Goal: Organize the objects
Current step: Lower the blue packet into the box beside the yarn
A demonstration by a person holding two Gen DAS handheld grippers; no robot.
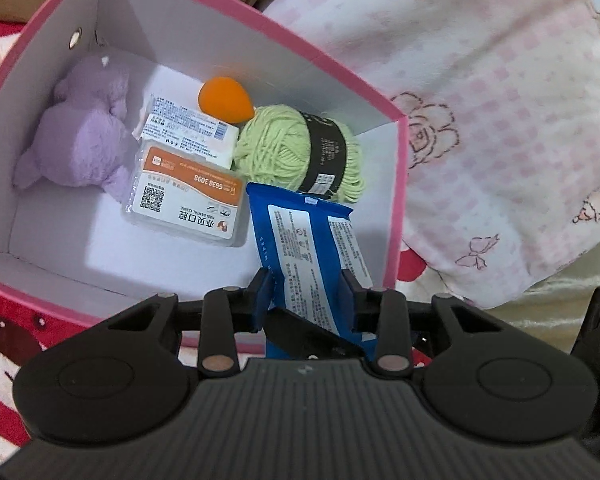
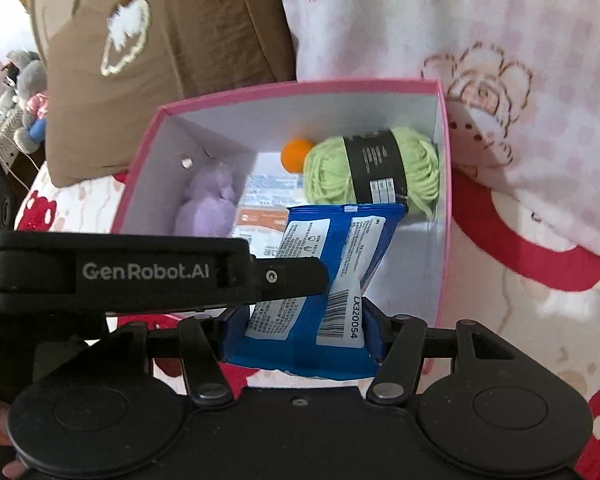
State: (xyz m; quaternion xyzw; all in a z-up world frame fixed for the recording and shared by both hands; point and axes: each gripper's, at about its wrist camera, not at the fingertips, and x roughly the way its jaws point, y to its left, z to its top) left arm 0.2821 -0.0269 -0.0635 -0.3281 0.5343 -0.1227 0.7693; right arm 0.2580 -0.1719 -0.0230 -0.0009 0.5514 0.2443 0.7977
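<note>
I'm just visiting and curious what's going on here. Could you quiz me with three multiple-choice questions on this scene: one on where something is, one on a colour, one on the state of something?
1. Where is the ball of yarn?
A. on the blanket
B. inside the pink box
C. on the brown cushion

2. What colour is the small egg-shaped sponge?
A. orange
B. blue
C. white

3. What is happening to the blue packet?
A. it lies loose in the box
B. it is gripped by both tools
C. it is torn open

Answers: 1 B, the yarn rests on the box floor by the right wall. 2 A, it is plainly orange. 3 B, the left gripper and right gripper each have jaws pressed on it above the box.
</note>
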